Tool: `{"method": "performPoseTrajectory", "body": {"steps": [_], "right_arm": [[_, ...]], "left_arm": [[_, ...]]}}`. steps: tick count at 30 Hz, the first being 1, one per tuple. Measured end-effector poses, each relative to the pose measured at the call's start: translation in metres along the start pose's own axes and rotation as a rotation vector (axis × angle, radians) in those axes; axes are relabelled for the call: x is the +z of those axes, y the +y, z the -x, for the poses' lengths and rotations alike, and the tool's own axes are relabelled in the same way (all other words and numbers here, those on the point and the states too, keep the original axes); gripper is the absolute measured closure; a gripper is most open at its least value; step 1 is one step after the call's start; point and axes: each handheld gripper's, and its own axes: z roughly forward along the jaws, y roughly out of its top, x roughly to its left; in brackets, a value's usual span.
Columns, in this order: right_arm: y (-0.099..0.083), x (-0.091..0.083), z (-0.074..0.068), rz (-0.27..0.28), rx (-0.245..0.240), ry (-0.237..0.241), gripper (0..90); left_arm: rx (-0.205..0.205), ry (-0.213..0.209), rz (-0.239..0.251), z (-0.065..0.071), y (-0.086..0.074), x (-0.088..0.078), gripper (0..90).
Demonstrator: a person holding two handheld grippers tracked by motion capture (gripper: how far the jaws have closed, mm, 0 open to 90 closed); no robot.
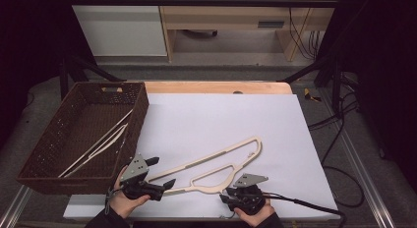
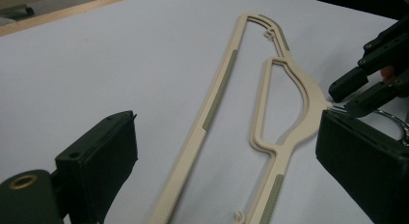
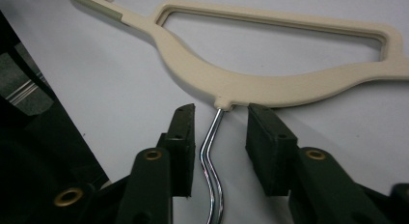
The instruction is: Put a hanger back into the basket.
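Both my tongs are released, set at the near end of a cream plastic clothes hanger (image 1: 216, 165) lying flat on the white sheet.

My right gripper (image 3: 221, 119) has its jaws spread either side of the hanger's bent chrome wire hook (image 3: 212, 156), not touching it; the hook leaves the hanger's curved neck just ahead of the jaw tips. My left gripper (image 1: 163, 172) is also unclenched, its jaws wide apart over the hanger's long shoulder end, with the cream bar running between them on the sheet. Nothing sits between either tong and the hanger. To the left, just beside my left hand (image 1: 129, 202), a dark brown woven rectangular basket (image 1: 140, 115) holds another pale hanger (image 1: 101, 145) leaning across its floor. The white paper sheet (image 1: 206, 120) covers a light wooden table (image 1: 216, 87).
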Motion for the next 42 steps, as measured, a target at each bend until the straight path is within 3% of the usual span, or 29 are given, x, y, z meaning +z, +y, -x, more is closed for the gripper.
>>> {"method": "performPoseTrajectory", "body": {"steps": [8, 20, 28, 30, 33, 36, 42], "right_arm": [[0.0, 0.0, 0.001, -0.027, 0.012, 0.026, 83.9], [0.003, -0.003, 0.003, -0.046, 0.041, 0.039, 86.6], [0.003, -0.008, 0.009, -0.053, 0.068, -0.011, 88.1], [0.003, -0.008, 0.012, -0.051, 0.055, -0.019, 88.0], [0.002, -0.008, 0.011, -0.048, 0.06, -0.051, 82.8], [0.001, -0.006, 0.011, -0.029, 0.049, -0.036, 78.7], [0.0, -0.005, 0.011, -0.026, 0.051, -0.081, 88.0]], "left_arm": [[0.005, -0.002, -0.015, 0.001, -0.001, 0.002, 7.4], [0.005, -0.002, -0.015, 0.001, -0.001, 0.002, 7.6], [0.007, -0.004, -0.02, 0.001, -0.002, 0.003, 7.6], [0.008, -0.004, -0.02, 0.001, -0.002, 0.004, 7.6], [0.008, -0.004, -0.023, 0.001, -0.002, 0.004, 7.6], [0.008, -0.004, -0.025, 0.002, -0.002, 0.005, 7.6], [0.003, -0.003, -0.024, 0.003, -0.002, 0.005, 7.8]]}}
